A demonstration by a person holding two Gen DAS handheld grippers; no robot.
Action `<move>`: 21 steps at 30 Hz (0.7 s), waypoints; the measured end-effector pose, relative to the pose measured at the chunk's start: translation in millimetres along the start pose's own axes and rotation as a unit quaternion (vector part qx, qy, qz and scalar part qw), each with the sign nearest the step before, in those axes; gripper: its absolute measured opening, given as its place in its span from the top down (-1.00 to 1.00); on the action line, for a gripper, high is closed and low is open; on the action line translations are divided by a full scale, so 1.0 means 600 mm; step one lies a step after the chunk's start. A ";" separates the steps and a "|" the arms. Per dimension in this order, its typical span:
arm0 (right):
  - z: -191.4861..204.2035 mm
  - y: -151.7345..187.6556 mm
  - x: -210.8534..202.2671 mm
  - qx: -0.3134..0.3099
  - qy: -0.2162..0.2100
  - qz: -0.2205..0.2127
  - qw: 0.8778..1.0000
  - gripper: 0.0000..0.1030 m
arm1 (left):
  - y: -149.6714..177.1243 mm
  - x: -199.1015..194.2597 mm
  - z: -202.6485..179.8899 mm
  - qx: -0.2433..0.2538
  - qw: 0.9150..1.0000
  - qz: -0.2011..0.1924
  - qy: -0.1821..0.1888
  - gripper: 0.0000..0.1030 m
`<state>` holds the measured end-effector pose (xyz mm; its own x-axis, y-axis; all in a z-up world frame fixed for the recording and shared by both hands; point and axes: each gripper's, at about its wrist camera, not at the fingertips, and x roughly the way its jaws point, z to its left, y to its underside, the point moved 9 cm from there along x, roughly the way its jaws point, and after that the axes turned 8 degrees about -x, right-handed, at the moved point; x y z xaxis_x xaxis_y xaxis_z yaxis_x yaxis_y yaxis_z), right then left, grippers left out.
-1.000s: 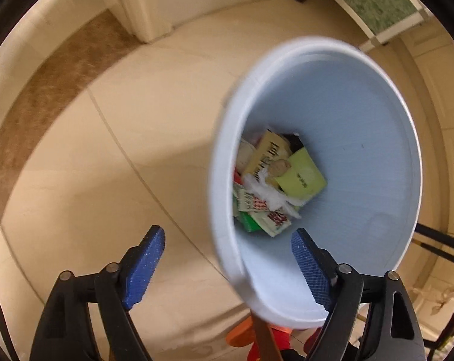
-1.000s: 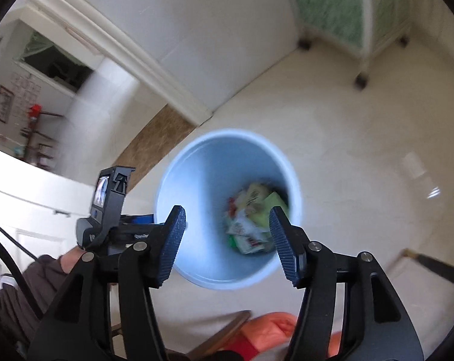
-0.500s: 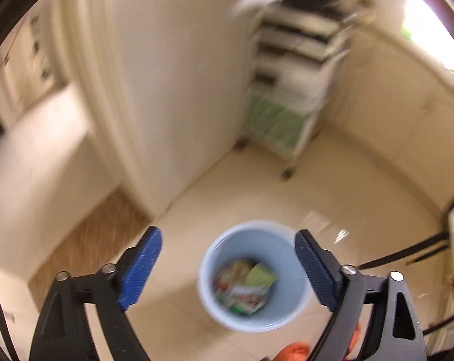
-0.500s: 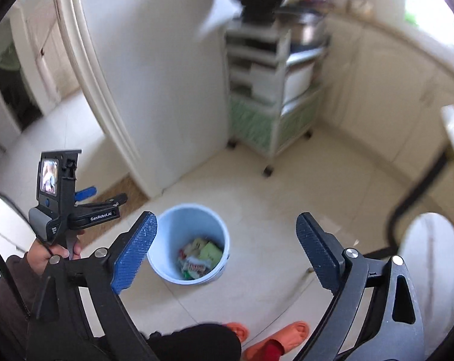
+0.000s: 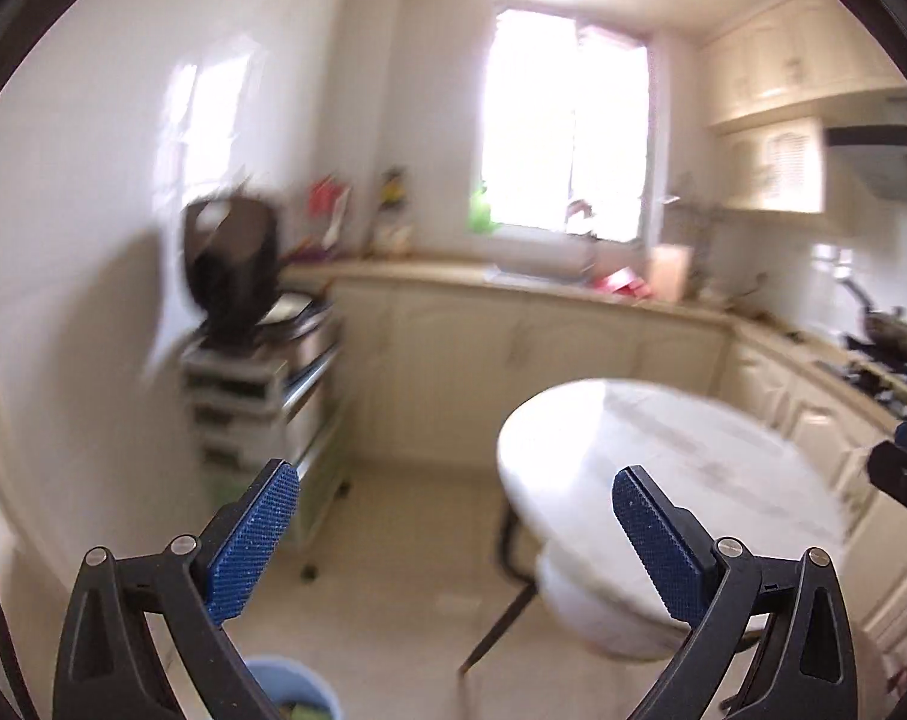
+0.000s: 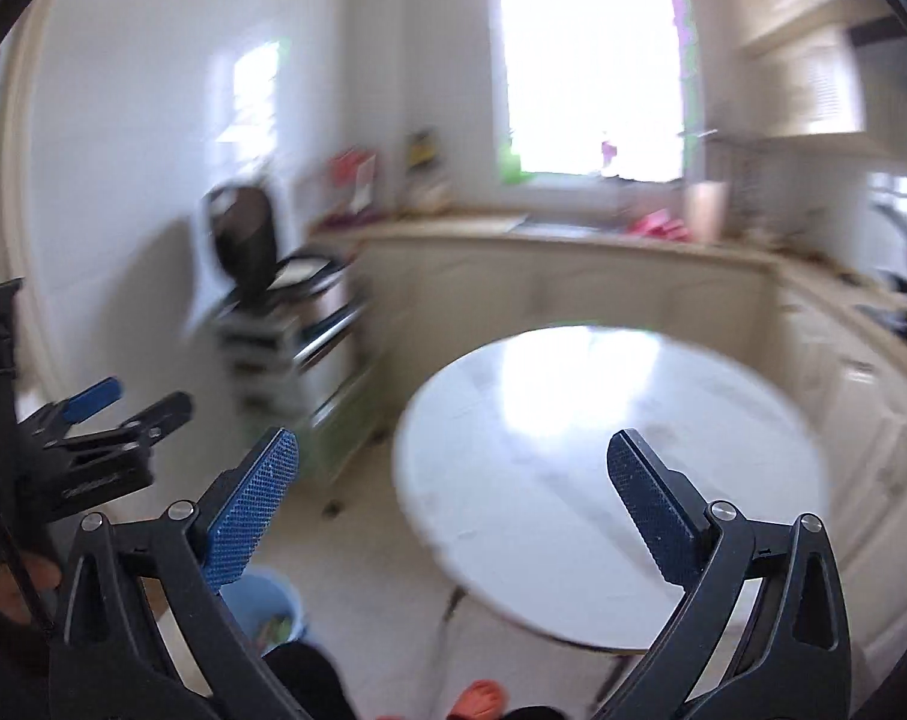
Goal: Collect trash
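The light blue bin (image 5: 297, 690) holding trash wrappers sits on the floor at the bottom edge of the left wrist view, and low left in the right wrist view (image 6: 267, 606). My left gripper (image 5: 453, 534) is open and empty, raised and facing the kitchen. My right gripper (image 6: 453, 510) is open and empty, above the near part of the round white table (image 6: 609, 480). The left gripper also shows at the left of the right wrist view (image 6: 111, 420). No trash shows on the table. Both views are blurred.
The round white table (image 5: 681, 468) stands on dark legs, with a stool under it. A tiered cart (image 5: 261, 396) with a black appliance stands by the left wall. Cream cabinets and a counter (image 5: 513, 300) run under the window. Orange slippers (image 6: 480, 699) are at the bottom.
Both grippers have swung up from looking down into the bin to facing the kitchen and table. The bin has dropped to the bottom of both views. The right gripper's jaws have opened wider.
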<state>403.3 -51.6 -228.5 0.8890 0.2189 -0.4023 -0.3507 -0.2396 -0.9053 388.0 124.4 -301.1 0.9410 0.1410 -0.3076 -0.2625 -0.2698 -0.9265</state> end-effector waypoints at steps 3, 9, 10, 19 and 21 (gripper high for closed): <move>-0.050 -0.024 -0.051 0.019 0.036 -0.024 0.999 -1.00 | -0.025 -0.052 -0.066 0.021 0.999 -0.015 0.033 -0.99; -0.089 -0.069 -0.155 0.018 0.084 -0.062 0.994 -1.00 | -0.046 -0.187 -0.086 0.058 0.994 -0.052 0.073 -0.99; -0.093 -0.076 -0.165 0.018 0.088 -0.066 0.994 -1.00 | -0.050 -0.210 -0.096 0.062 0.993 -0.061 0.077 -0.99; -0.082 -0.124 -0.268 0.016 0.108 -0.117 0.987 -1.00 | 0.024 -0.376 -0.041 0.075 0.987 -0.117 0.083 -0.99; -0.075 -0.127 -0.279 0.011 0.114 -0.122 0.986 -1.00 | 0.041 -0.373 -0.034 0.075 0.986 -0.122 0.084 -0.99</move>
<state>294.9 -112.6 -85.8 0.9898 0.0478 -0.1339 -0.1229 -0.1853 -0.9750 175.1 66.5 -250.5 0.9989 0.0205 -0.0421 -0.0398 -0.1021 -0.9940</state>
